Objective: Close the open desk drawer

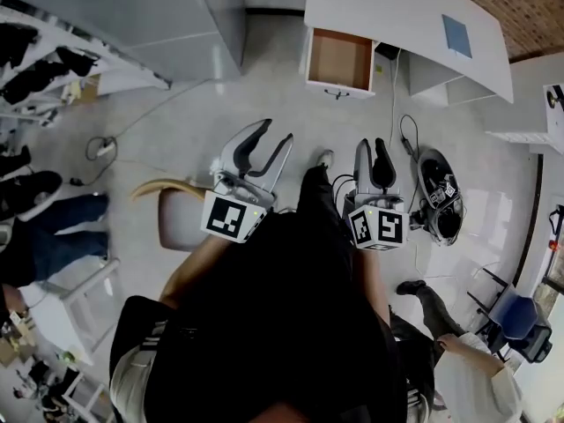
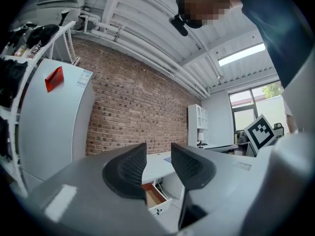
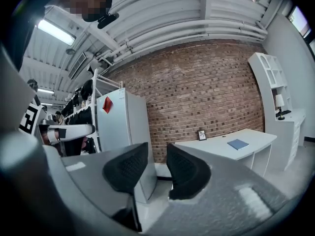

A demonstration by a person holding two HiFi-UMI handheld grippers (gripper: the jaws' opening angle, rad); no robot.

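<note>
The white desk (image 1: 405, 11) stands at the far side of the room, its wooden drawer (image 1: 339, 60) pulled out toward me. In the head view both grippers are held out in front of my body, well short of the drawer. My left gripper (image 1: 275, 134) is open with nothing between its jaws. So is my right gripper (image 1: 374, 144). The left gripper view looks between its open pads (image 2: 158, 154) to the drawer (image 2: 156, 198) low and far off. In the right gripper view, the right gripper (image 3: 157, 154) has the desk top (image 3: 221, 149) beyond it.
A blue book (image 1: 456, 35) lies on the desk. A grey cabinet (image 1: 167, 16) stands at the back left, next to a rack of dark items (image 1: 35, 69). On the floor are a stool (image 1: 172, 214), cables, a black device (image 1: 438, 203) and a blue chair (image 1: 520, 324). A person's legs (image 1: 53, 227) are at left.
</note>
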